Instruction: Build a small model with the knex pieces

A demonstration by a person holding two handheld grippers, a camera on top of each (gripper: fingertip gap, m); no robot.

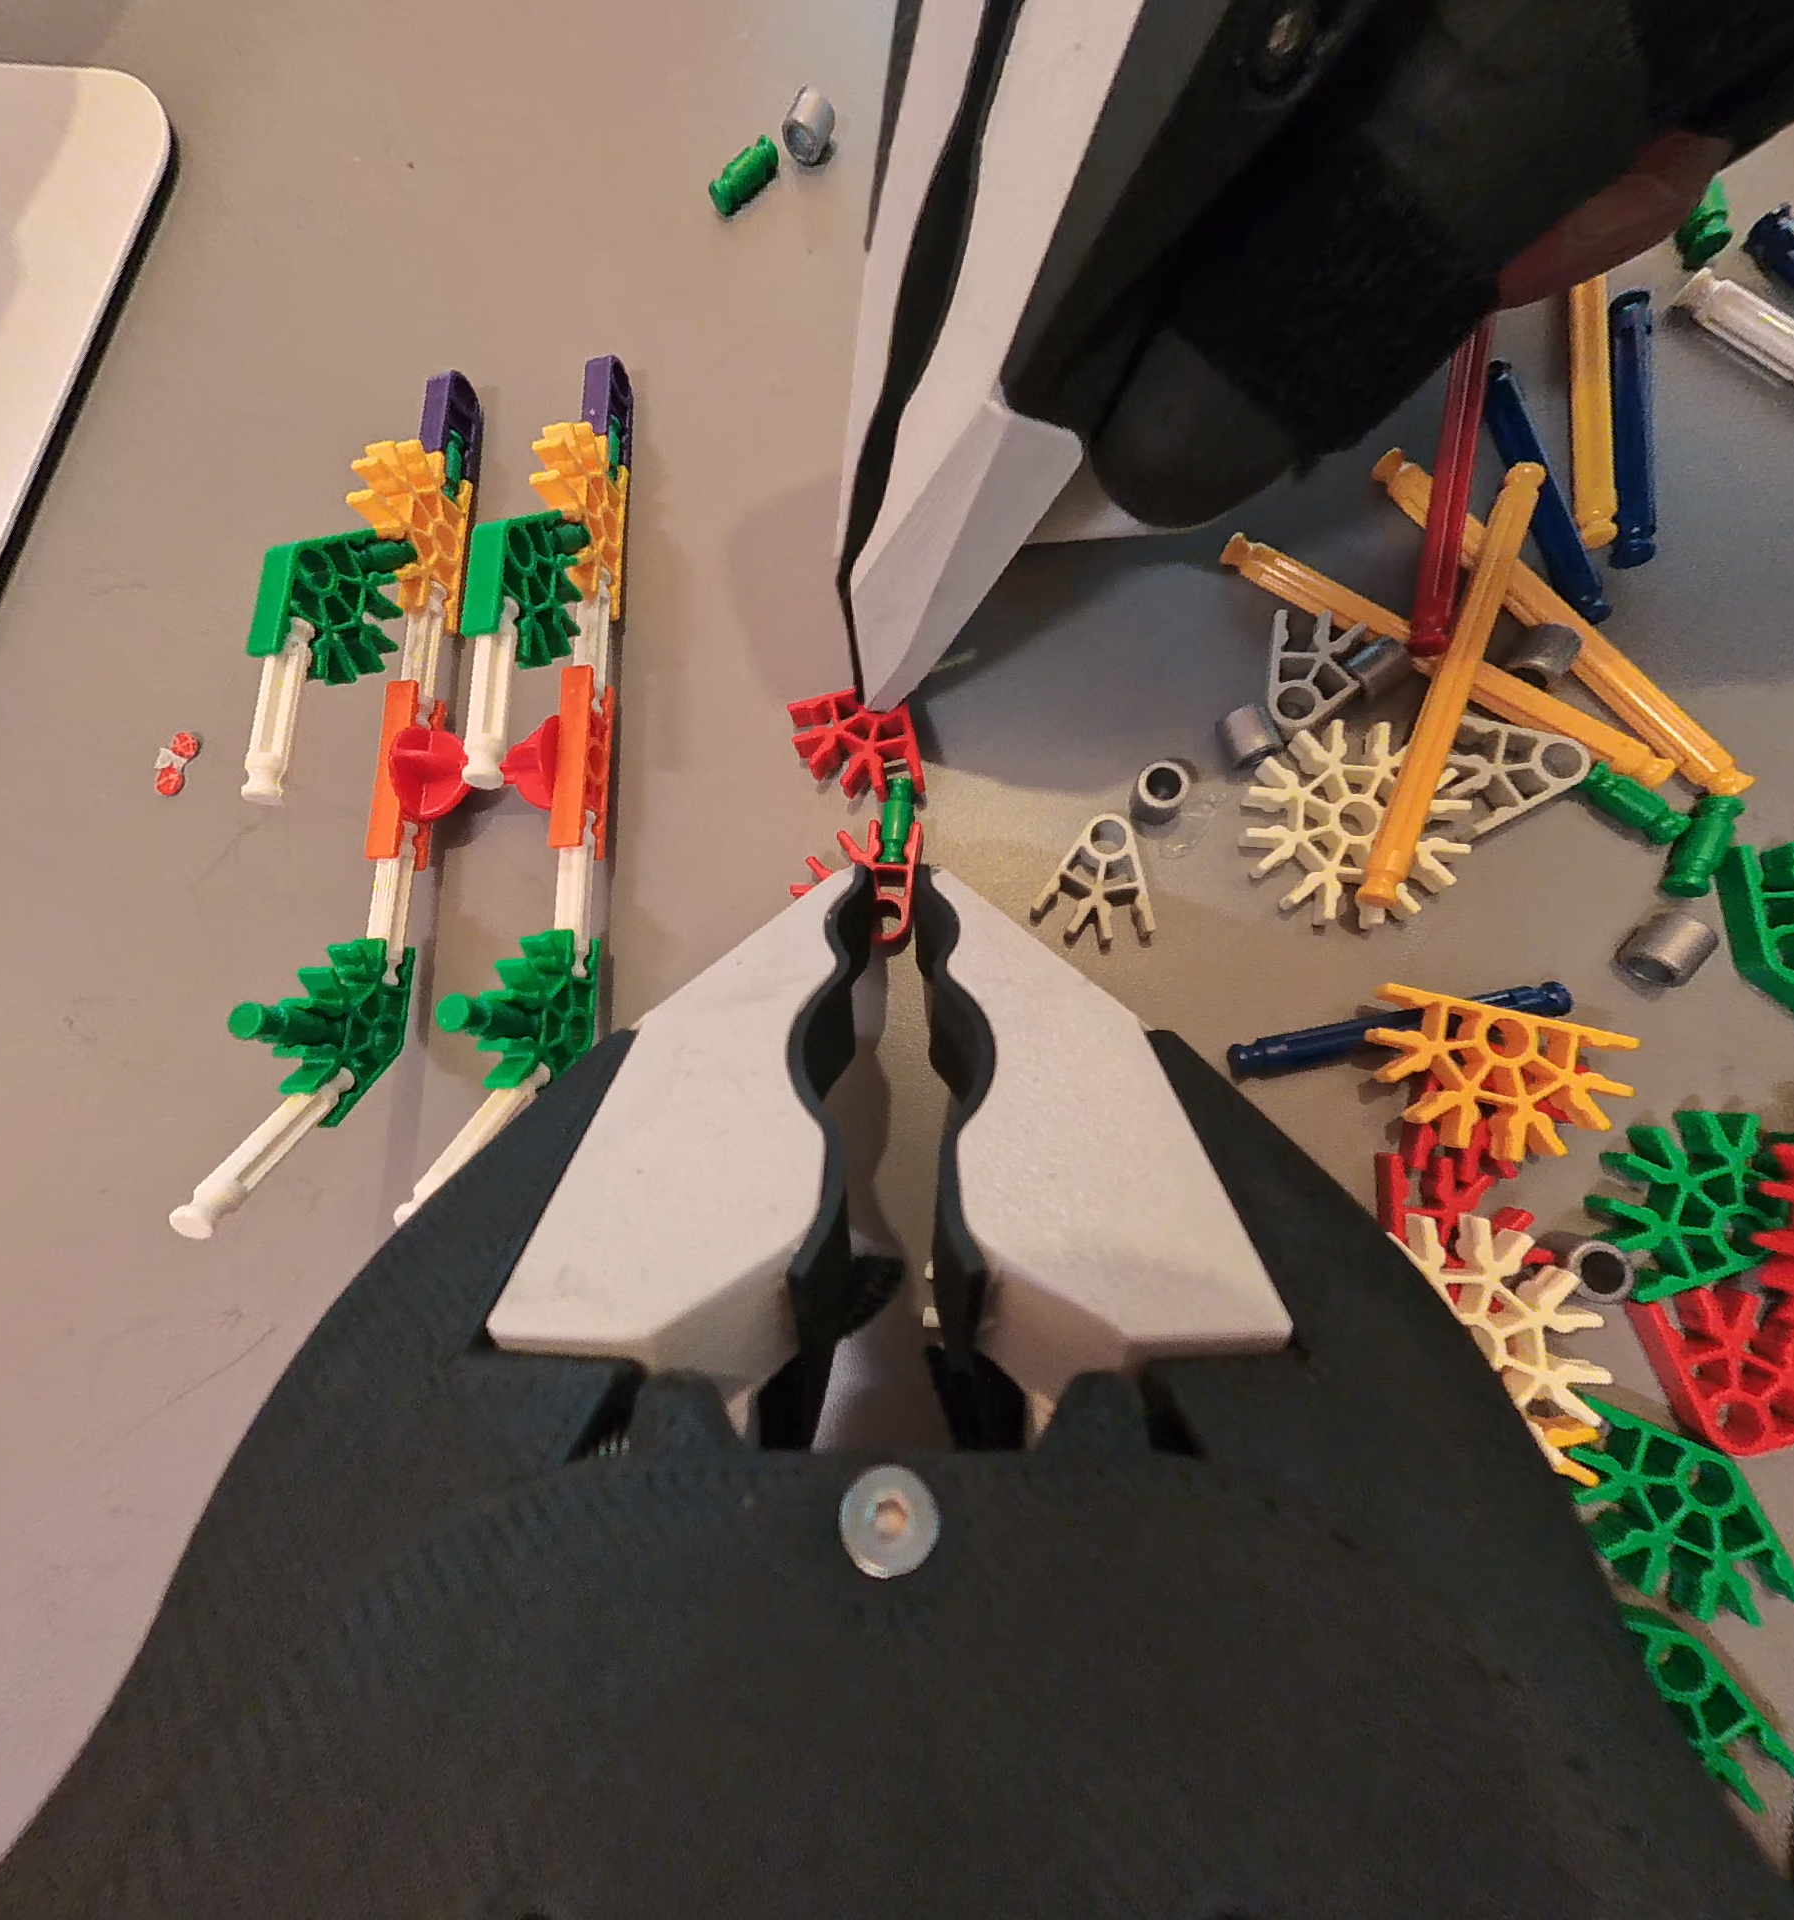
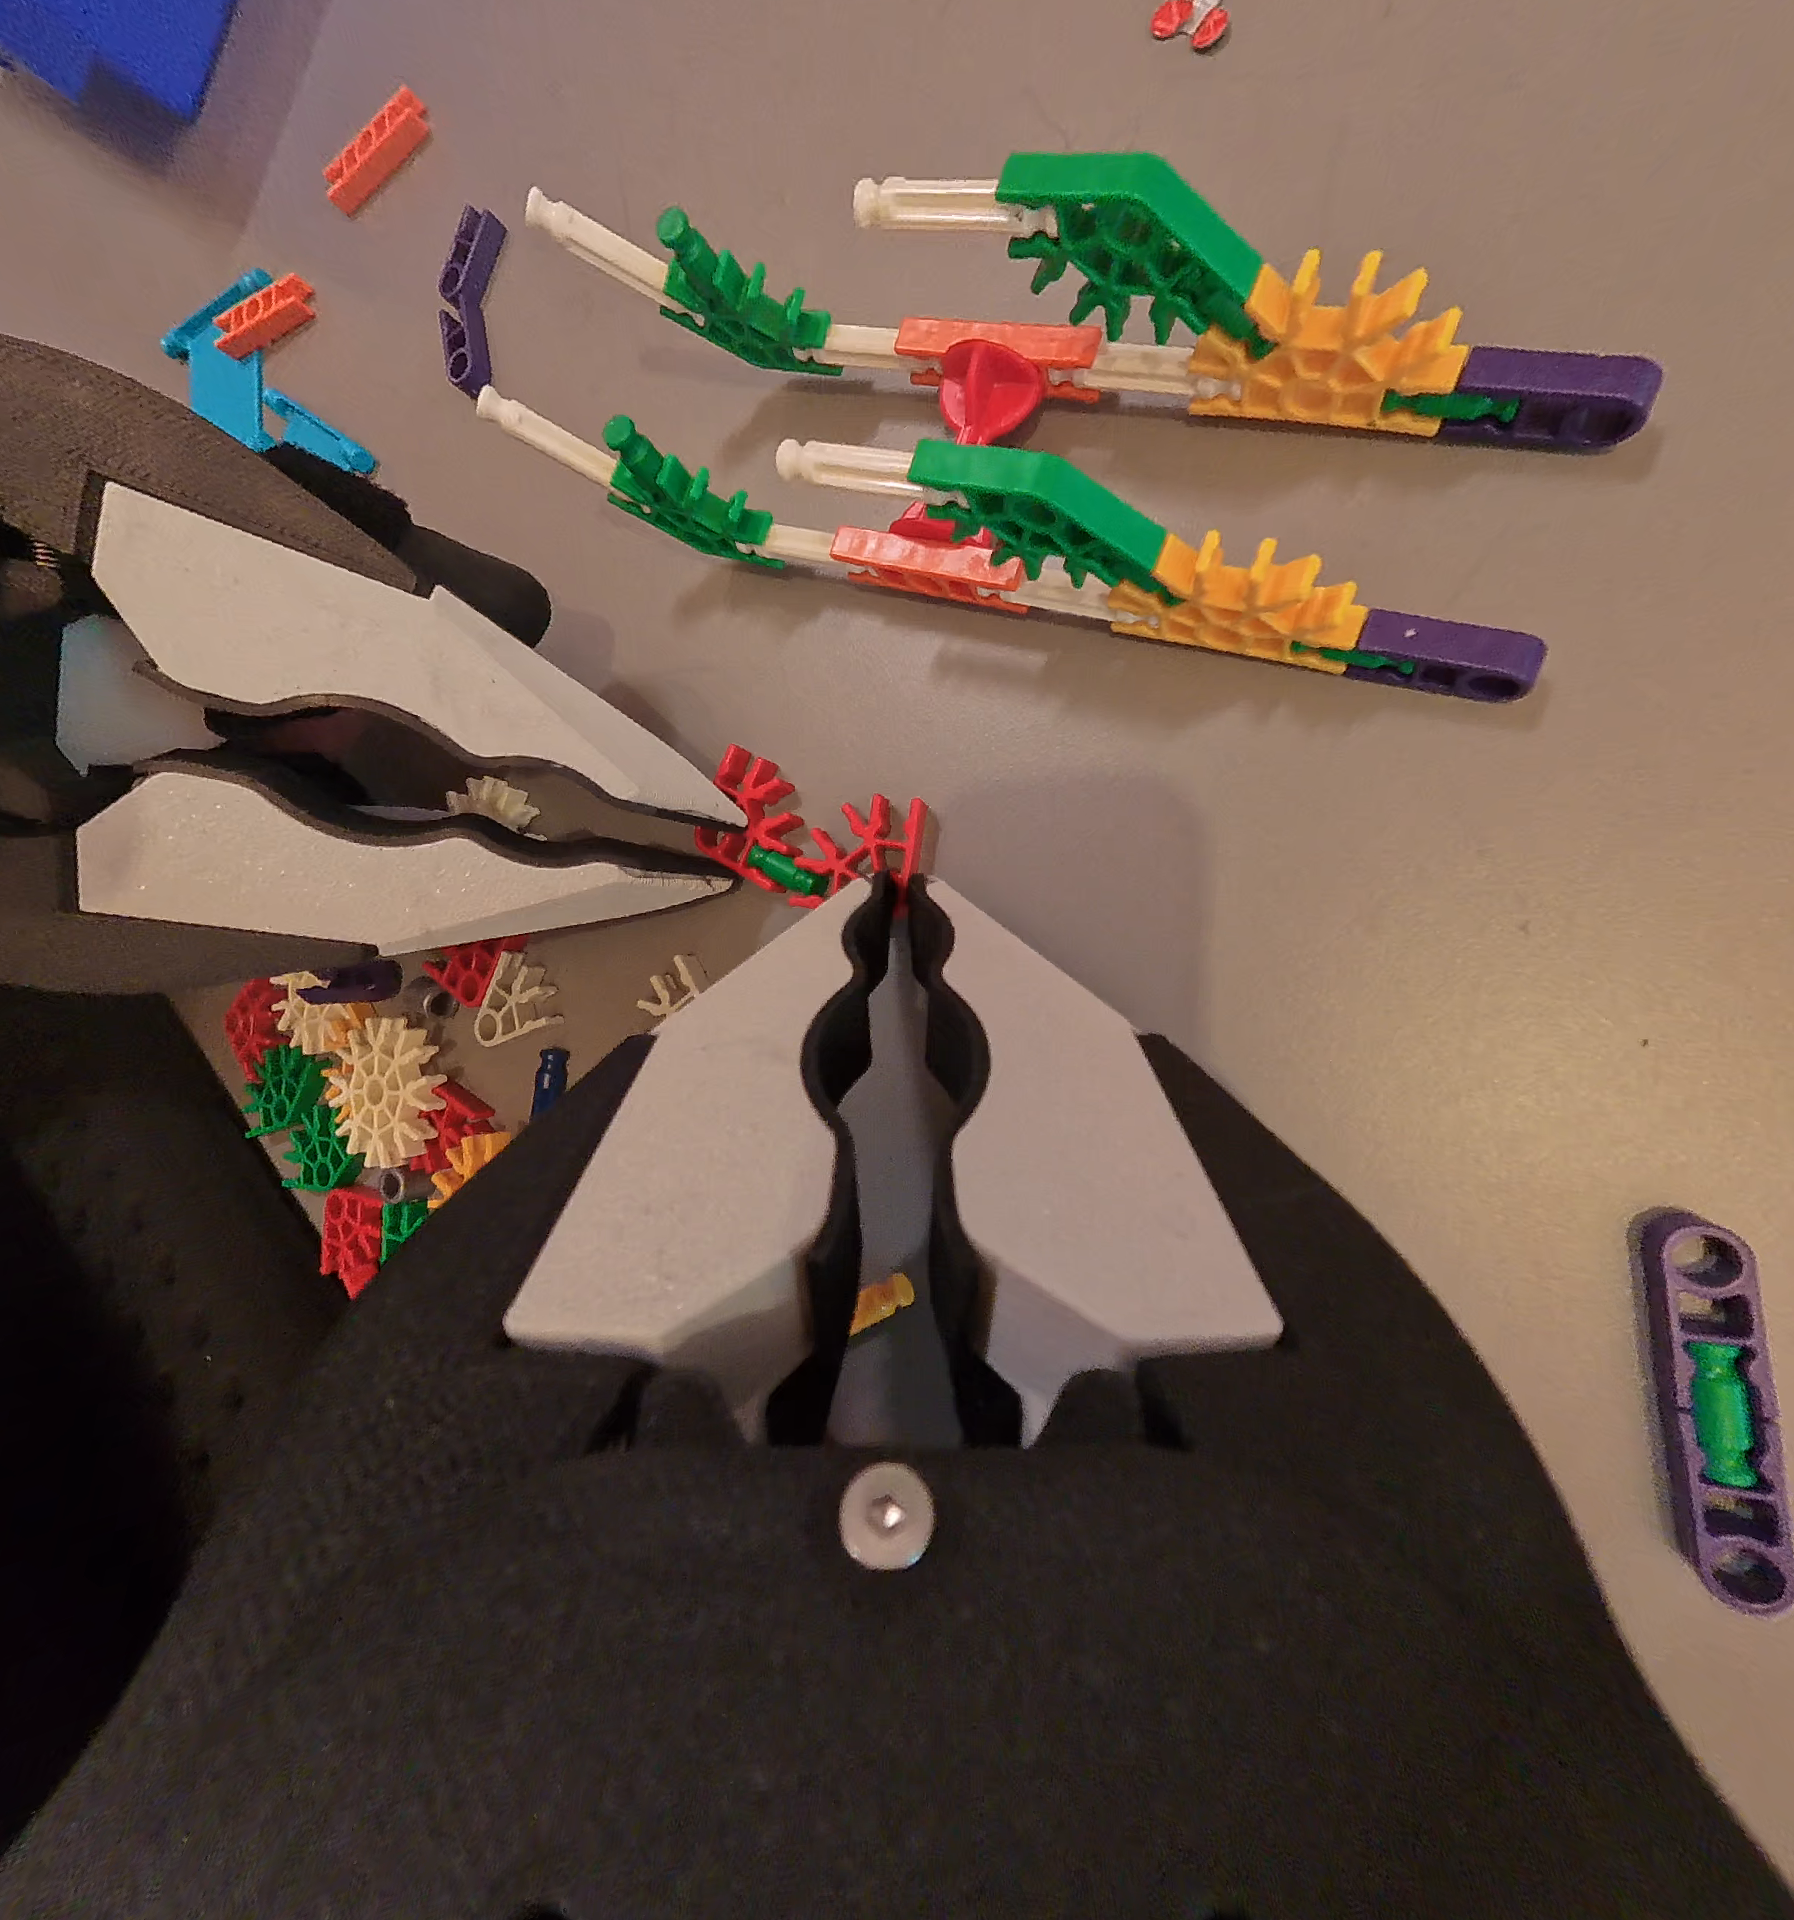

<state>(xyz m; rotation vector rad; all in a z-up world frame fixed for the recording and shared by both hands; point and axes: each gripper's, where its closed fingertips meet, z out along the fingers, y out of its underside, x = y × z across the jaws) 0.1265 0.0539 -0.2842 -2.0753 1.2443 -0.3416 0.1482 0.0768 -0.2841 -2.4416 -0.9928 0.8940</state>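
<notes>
My left gripper (image 1: 891,878) is shut on a small red connector (image 1: 890,902). A short green rod (image 1: 899,816) joins it to a second red connector (image 1: 851,743), which my right gripper (image 1: 872,696) pinches from above. In the right wrist view, my right gripper (image 2: 898,883) is shut on its red connector (image 2: 872,831). The left gripper (image 2: 729,852) comes in from the left, shut on the other red connector (image 2: 758,800), with the green rod (image 2: 784,868) between them. The joined piece is held just above the grey table (image 1: 664,312).
Two matching built assemblies (image 1: 436,727) of white rods with green, yellow, orange and purple parts lie to the left; they also show in the right wrist view (image 2: 1132,436). A pile of loose rods and connectors (image 1: 1495,727) lies to the right. A purple strip (image 2: 1719,1413) holds a green rod. A white tray (image 1: 31,312) sits far left. The grippers are tip to tip, or close to it.
</notes>
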